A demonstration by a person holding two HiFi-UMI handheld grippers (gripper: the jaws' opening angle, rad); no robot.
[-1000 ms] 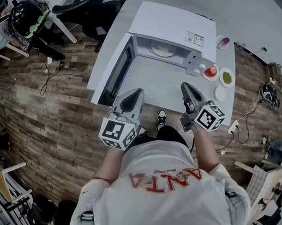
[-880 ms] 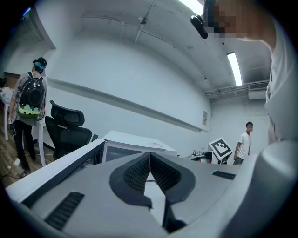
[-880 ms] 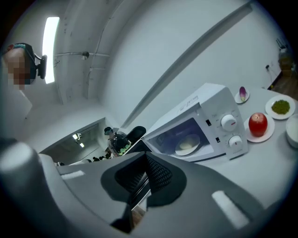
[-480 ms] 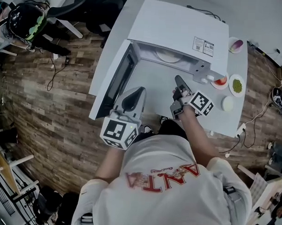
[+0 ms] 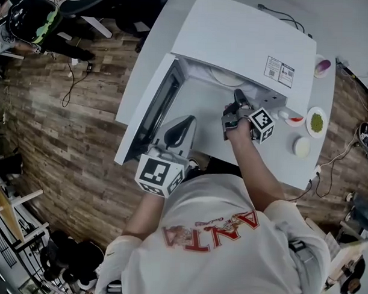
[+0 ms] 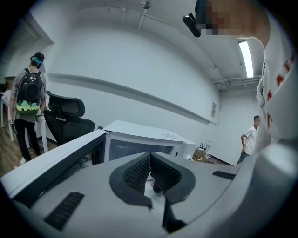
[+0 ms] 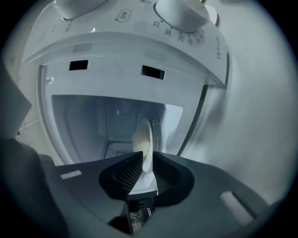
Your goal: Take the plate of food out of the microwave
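The white microwave (image 5: 236, 37) stands on the table with its door (image 5: 152, 106) swung open to the left. Inside lies a pale plate (image 5: 225, 75). My right gripper (image 5: 237, 94) is at the oven's mouth, rolled on its side. In the right gripper view its jaws (image 7: 146, 160) are opening, and the plate (image 7: 142, 137) shows edge-on in the narrow gap; I cannot tell if the pads touch it. My left gripper (image 5: 185, 122) hangs over the table's front edge by the door, shut (image 6: 150, 158) on nothing.
Small dishes sit right of the microwave: one with red food (image 5: 295, 119), one with green food (image 5: 316, 122), a white bowl (image 5: 301, 146) and a bowl with onion (image 5: 322, 65). A person with a backpack (image 6: 29, 102) and an office chair (image 6: 67, 116) are at the left.
My right gripper has moved forward from the table's front edge to the microwave's opening and rolled sideways. The left gripper has hardly moved.
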